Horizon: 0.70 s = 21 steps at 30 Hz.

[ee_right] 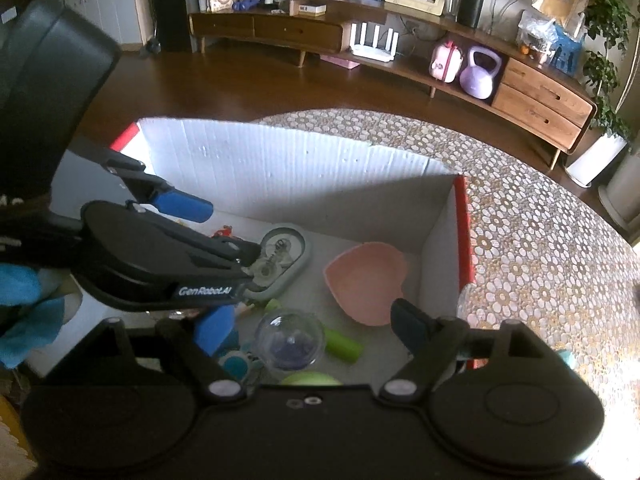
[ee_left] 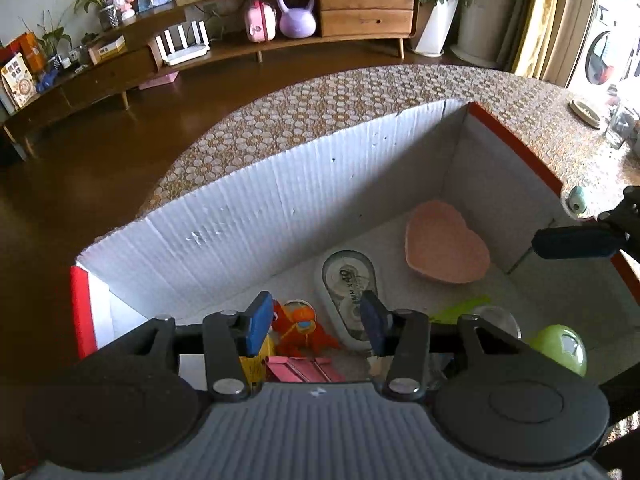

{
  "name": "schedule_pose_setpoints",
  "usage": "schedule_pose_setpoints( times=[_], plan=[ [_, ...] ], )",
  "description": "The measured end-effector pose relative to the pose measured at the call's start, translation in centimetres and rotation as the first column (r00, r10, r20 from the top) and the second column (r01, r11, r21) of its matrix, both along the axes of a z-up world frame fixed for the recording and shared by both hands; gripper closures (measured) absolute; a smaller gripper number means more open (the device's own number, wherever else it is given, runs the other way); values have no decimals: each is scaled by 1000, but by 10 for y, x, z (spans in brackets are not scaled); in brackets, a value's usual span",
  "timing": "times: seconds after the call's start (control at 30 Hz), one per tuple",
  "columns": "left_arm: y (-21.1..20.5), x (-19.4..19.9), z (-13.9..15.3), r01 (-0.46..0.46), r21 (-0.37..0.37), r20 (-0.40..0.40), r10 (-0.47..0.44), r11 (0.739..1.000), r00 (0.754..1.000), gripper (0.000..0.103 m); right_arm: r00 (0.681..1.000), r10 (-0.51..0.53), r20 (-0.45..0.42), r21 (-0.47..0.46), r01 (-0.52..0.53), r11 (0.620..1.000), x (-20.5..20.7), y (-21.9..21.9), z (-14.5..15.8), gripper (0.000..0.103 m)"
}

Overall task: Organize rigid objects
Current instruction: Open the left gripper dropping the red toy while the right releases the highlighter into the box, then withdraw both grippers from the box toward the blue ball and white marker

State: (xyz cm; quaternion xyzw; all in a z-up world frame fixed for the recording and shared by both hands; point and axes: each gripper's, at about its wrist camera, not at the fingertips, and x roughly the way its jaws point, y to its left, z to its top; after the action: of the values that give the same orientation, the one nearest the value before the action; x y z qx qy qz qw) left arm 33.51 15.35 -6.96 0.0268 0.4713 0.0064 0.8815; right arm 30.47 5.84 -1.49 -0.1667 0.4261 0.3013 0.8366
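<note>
Two empty, parted grippers, left gripper (ee_left: 316, 314) and right gripper (ee_right: 310, 326), above corrugated cardboard box (ee_left: 248, 208).

Daylight enters from the right, past a yellow curtain (ee_left: 540, 20). It brightens the far white wall of the cardboard box (ee_left: 240, 216), while the box floor lies in soft shadow. The tablecloth (ee_right: 580, 320) glares at the right edge. Both fisheye views bend straight lines and darken at corners. Nearby gripper bodies look slightly soft.
</note>
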Motion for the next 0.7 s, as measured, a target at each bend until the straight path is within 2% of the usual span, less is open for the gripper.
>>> schedule_pose_setpoints(
  times=[0.13,0.3,0.4,0.6,0.7],
  plan=[
    [0,-9,11,-7,-12,27,7,1000,1000,46,1000,-5,14,23,5,1000,-6,-7,11,16],
    [-3,-21,27,-13,-10,58,14,1000,998,46,1000,-6,20,70,5,998,-15,-21,27,14],
    [-4,-31,35,-12,-10,78,13,1000,997,38,999,-7,33,88,4,996,-26,-27,35,13],
    [-8,-50,54,-9,-20,122,12,1000,992,37,998,-26,55,127,19,992,-42,-40,50,8],
    [-13,-59,62,-9,-19,135,11,1000,991,34,998,-25,64,139,16,990,-51,-46,56,8]
  ],
)
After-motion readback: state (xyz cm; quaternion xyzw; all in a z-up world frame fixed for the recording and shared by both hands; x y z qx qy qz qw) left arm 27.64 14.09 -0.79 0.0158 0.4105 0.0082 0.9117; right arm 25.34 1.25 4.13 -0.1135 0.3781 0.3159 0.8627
